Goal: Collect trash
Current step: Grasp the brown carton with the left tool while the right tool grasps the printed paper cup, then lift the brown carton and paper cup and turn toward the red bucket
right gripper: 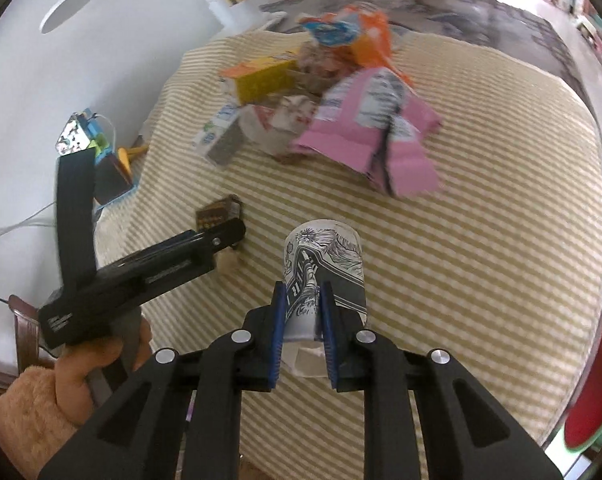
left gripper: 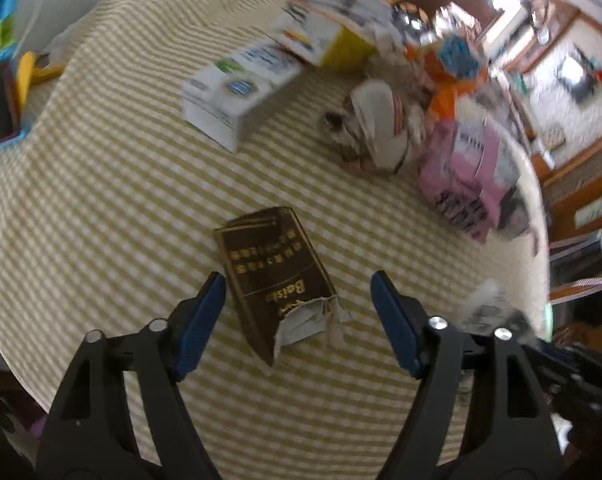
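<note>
Left gripper (left gripper: 297, 320): fingers apart, brown box (left gripper: 277, 280) lying between them - not touched yet.
Right gripper (right gripper: 303, 320): squeezing paper cup (right gripper: 325, 272).
Next: pinch the box.

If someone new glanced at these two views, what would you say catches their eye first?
Probably the black-and-white printed paper cup, pinched in the right gripper low in the right wrist view. Next, the torn brown box lying flat on the checked tablecloth, between the open jaws of the left gripper. Behind both, a colourful heap of pink packaging and cartons crowds the far side of the table.
</note>
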{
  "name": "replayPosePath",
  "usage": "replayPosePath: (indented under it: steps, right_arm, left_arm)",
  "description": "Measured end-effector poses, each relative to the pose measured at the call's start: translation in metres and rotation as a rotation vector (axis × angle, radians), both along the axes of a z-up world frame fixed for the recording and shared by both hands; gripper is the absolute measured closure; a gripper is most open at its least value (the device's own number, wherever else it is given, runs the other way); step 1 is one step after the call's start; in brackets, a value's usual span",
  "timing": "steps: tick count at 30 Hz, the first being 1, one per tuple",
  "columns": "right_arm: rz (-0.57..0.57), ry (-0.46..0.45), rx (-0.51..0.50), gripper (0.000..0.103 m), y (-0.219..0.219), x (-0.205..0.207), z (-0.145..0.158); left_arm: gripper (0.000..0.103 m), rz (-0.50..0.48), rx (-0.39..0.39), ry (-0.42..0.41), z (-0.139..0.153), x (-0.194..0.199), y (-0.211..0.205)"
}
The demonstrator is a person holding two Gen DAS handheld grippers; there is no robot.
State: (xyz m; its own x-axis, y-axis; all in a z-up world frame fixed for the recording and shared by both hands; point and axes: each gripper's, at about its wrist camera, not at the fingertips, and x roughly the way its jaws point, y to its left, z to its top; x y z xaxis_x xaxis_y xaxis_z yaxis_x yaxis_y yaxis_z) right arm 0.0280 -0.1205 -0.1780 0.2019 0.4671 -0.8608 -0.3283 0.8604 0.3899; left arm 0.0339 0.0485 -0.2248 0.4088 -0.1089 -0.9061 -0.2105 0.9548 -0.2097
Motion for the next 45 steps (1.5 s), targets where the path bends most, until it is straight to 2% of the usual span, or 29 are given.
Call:
replayPosePath:
  steps: [3, 9, 11, 15, 18, 22, 26, 31, 35, 36, 37, 38, 39, 40, 45]
  right_arm:
    - [-0.023, 0.018, -0.008, 0.086, -0.009, -0.005, -0.005]
    - [-0.040, 0.048, -0.015, 0.083, -0.014, -0.007, -0.014]
    - [-0.036, 0.056, -0.013, 0.079, -0.013, -0.008, -0.016]
    - [-0.058, 0.032, 0.005, 0.042, -0.012, -0.007, -0.009]
    - [-0.082, 0.026, 0.029, 0.040, -0.016, -0.004, -0.005]
    - [-0.074, 0.030, 0.008, 0.038, -0.015, -0.003, -0.006]
    - [-0.055, 0.029, -0.022, 0.038, -0.012, -0.005, -0.008]
    - [-0.065, 0.073, -0.059, 0.034, -0.012, -0.005, -0.026]
    - [-0.058, 0.088, -0.079, 0.035, -0.007, -0.007, -0.038]
    - [-0.055, 0.087, -0.081, 0.041, -0.006, -0.008, -0.039]
    - [-0.049, 0.085, -0.073, 0.053, -0.005, -0.009, -0.039]
    - [-0.042, 0.085, -0.063, 0.054, -0.004, -0.009, -0.039]
    - [-0.039, 0.074, -0.066, 0.060, -0.003, -0.010, -0.037]
    - [-0.035, 0.065, -0.064, 0.083, -0.002, -0.010, -0.035]
    - [-0.036, 0.017, -0.024, 0.083, -0.009, -0.010, -0.017]
  left_arm:
    - [0.050, -0.025, 0.032, 0.002, -0.005, 0.001, -0.005]
    - [0.065, 0.003, 0.012, -0.040, 0.008, -0.008, 0.003]
    - [0.066, 0.013, 0.000, -0.060, 0.017, -0.014, 0.007]
    - [0.066, 0.023, -0.001, -0.122, 0.040, -0.029, 0.011]
    - [0.066, 0.025, 0.018, -0.172, 0.058, -0.038, 0.011]
    - [0.066, 0.024, 0.020, -0.217, 0.075, -0.044, 0.010]
    - [0.065, 0.018, 0.013, -0.244, 0.083, -0.042, 0.000]
    - [0.065, -0.005, 0.017, -0.266, 0.091, -0.040, -0.015]
    - [0.065, -0.023, 0.024, -0.288, 0.101, -0.041, -0.024]
    - [0.065, -0.028, 0.028, -0.295, 0.104, -0.042, -0.026]
    - [0.065, -0.031, 0.031, -0.301, 0.106, -0.042, -0.028]
    - [0.065, -0.035, 0.034, -0.310, 0.109, -0.042, -0.030]
    - [0.065, -0.040, 0.038, -0.317, 0.112, -0.043, -0.032]
    - [0.065, -0.043, 0.039, -0.323, 0.114, -0.043, -0.033]
    - [0.065, -0.058, 0.030, -0.346, 0.122, -0.042, -0.040]
